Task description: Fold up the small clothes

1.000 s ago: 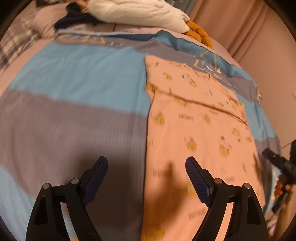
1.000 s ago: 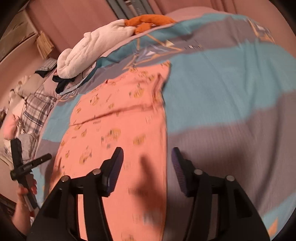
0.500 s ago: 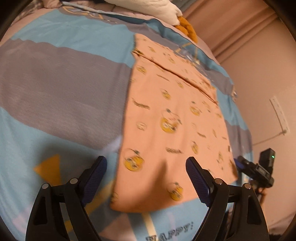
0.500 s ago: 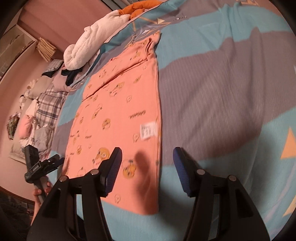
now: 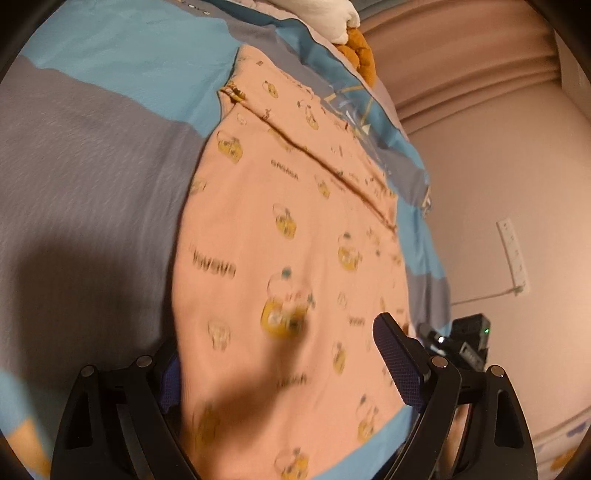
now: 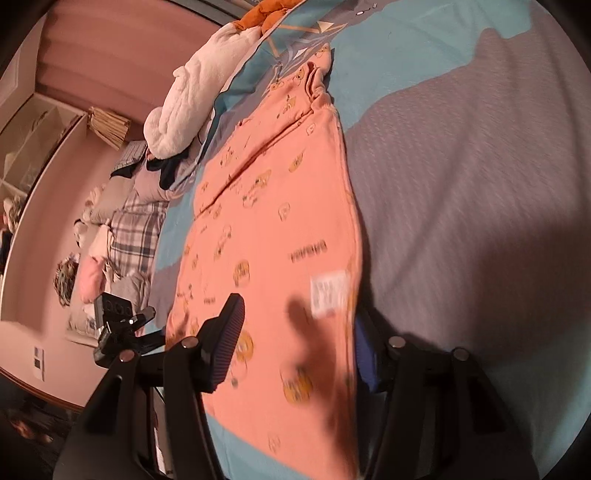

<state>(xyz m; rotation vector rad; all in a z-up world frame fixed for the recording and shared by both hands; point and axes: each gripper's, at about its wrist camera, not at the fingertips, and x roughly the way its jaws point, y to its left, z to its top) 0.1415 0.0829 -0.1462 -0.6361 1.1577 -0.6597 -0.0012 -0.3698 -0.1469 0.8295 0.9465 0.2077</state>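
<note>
A small orange garment (image 5: 295, 229) with yellow cartoon prints lies flat on the bed, partly folded lengthwise. In the right wrist view it (image 6: 280, 229) shows a white label near its right edge. My left gripper (image 5: 280, 365) is open, low over the garment's near left corner, one finger beyond the cloth's left edge and partly hidden by it. My right gripper (image 6: 299, 343) is open, low over the near right corner, its right finger partly hidden behind the cloth's edge. Each gripper shows at the edge of the other's view.
The bedspread (image 5: 92, 184) is striped grey and blue. A white plush blanket (image 6: 192, 92) and an orange toy (image 6: 266, 11) lie at the far end. Pillows and clothes (image 6: 125, 236) lie to the left. A wall with a power strip (image 5: 513, 254) is on the right.
Both grippers have pulled back along the garment to its near end and dropped close to the cloth. Each now straddles a near corner, jaws still open.
</note>
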